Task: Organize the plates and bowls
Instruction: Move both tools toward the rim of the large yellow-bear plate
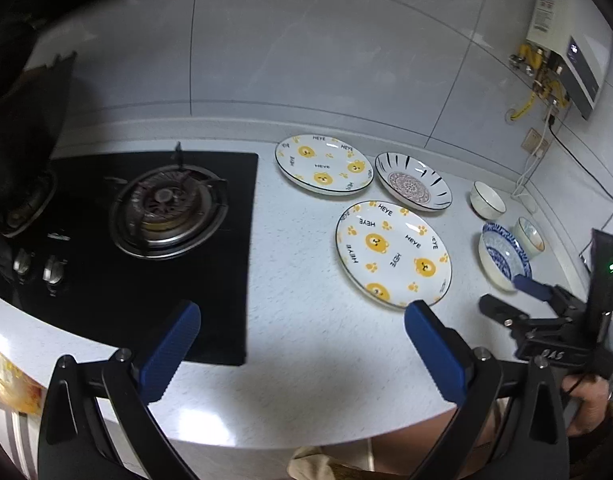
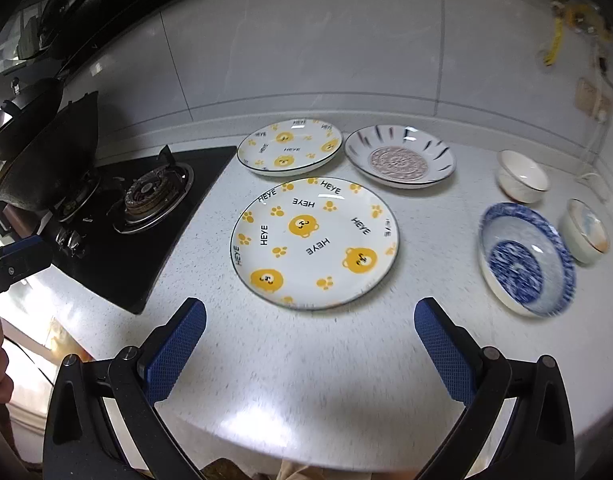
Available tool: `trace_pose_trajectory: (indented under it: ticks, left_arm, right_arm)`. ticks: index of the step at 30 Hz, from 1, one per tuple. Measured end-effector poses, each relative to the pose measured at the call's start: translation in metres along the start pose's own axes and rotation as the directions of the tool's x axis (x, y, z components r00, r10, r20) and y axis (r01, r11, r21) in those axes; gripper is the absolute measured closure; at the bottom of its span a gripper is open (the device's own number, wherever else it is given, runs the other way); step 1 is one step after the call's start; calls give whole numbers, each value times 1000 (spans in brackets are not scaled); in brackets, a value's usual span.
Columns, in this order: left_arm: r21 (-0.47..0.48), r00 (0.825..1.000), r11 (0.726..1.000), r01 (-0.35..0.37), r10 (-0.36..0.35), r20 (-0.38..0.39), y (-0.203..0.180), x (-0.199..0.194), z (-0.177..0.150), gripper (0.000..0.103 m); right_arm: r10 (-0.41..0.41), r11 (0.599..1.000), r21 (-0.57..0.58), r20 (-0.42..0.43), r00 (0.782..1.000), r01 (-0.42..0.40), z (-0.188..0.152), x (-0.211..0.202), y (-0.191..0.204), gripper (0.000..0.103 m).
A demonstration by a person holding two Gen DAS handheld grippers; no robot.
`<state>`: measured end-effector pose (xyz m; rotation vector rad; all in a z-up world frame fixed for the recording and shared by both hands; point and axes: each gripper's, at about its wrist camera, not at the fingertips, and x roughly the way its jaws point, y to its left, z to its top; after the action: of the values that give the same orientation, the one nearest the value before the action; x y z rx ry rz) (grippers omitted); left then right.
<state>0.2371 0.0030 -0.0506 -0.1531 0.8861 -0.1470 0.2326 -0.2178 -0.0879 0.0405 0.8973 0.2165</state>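
Two white plates with yellow bears lie on the pale counter: the near bear plate [image 1: 392,254] [image 2: 314,242] and the far bear plate [image 1: 323,164] [image 2: 289,147]. Right of the far one sits a striped plate with a pink centre [image 1: 413,187] [image 2: 399,162]. A blue patterned bowl [image 1: 503,256] [image 2: 526,258] and two small white bowls [image 1: 487,200] [image 2: 522,176], [image 1: 528,237] [image 2: 585,230] stand at the right. My left gripper [image 1: 302,354] is open over bare counter, left of the near bear plate. My right gripper [image 2: 310,350] is open just in front of that plate, empty.
A black gas hob [image 1: 146,236] [image 2: 146,208] with a burner fills the counter's left side; a dark wok [image 2: 50,156] sits on its far burner. A wall heater [image 1: 566,52] and cables hang at the right. The counter's front edge runs under both grippers.
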Motion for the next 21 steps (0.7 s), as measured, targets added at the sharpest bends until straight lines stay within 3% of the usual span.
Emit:
trace_pose_trajectory:
  ticks: [4,11,18,21]
  left_arm:
    - [-39,998,999,8,-10,-54,-6,41,17,0]
    - [-29,988,999,36,-40,-150,-19,109,32,1]
    - [-38,959,995,90,-97,-267,-25,182,41,1]
    - [-69,936,989,133,-148,-320,-25,210,44,2]
  right_arm:
    - [35,999,0,-56,998,-35,14,35,-19,1]
    - [43,999,31,-159,986,-38,29,88,-48,1]
    - [59,995,96,-241,969,-36,32,126,-65,1]
    - [69,992,124,-251,965,-38,36,133,-72,1]
